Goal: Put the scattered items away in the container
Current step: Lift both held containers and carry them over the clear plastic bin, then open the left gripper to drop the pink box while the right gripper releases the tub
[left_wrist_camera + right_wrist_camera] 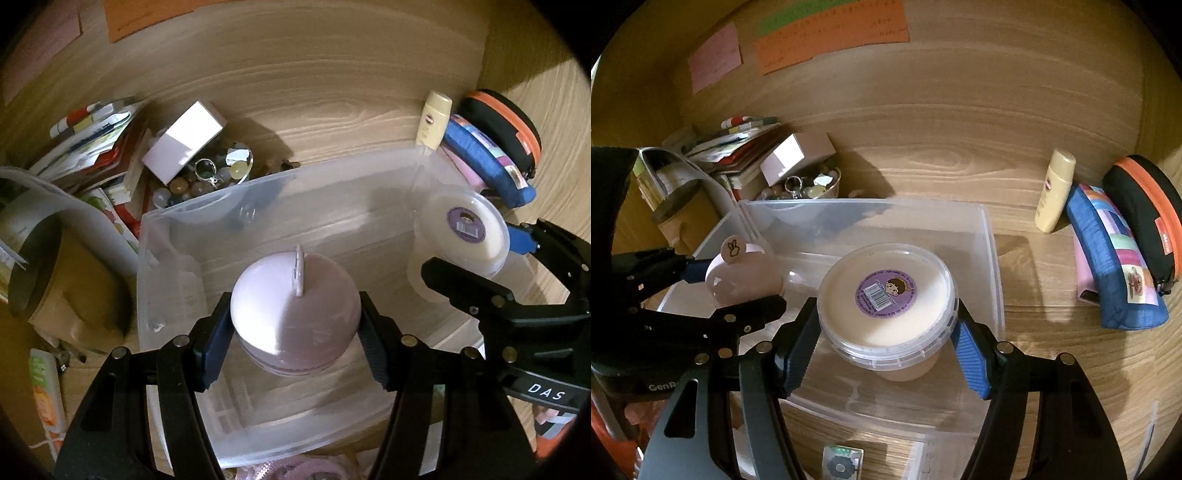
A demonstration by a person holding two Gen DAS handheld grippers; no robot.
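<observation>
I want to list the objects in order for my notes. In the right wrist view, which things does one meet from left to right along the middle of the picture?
Left claw → pink round jar → lidded tub held in the right claw → yellow bottle → blue pouch → black case with orange zip.

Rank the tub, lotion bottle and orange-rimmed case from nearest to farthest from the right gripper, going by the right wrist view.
1. Tub: clamped between the right gripper fingers, over the clear bin.
2. Lotion bottle: standing on the desk, beyond the bin to the right.
3. Orange-rimmed case: far right, past the bottle and the blue pouch.
</observation>
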